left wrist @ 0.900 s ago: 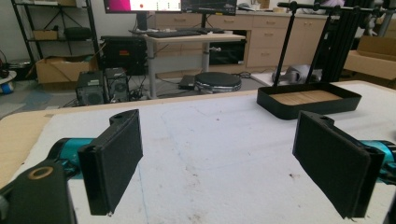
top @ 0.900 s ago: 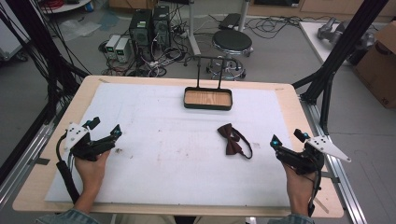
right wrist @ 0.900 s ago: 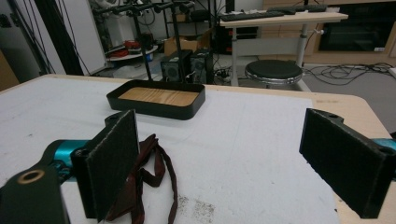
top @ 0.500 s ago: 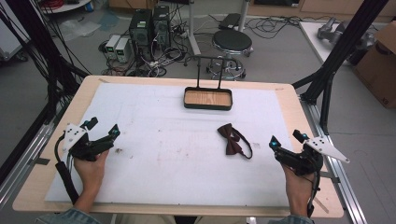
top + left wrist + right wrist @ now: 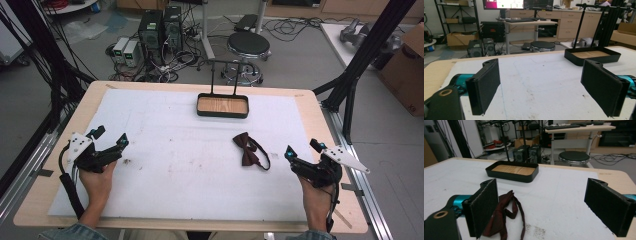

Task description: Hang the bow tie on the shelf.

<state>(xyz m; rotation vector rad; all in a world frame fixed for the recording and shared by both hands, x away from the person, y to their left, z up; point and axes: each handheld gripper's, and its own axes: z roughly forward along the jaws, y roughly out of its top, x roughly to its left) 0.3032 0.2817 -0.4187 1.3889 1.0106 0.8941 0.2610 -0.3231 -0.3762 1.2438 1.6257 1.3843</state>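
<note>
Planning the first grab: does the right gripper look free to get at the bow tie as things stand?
Probably yes. The right gripper is open, the bow tie lies flat on the white mat just ahead and to its left, and nothing stands between them.

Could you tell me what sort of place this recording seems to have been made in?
Most likely a robotics or data-collection lab: desktop computer towers sit cabled on the floor, a black frame of struts surrounds the work table, and a desk with monitors stands behind.
</note>
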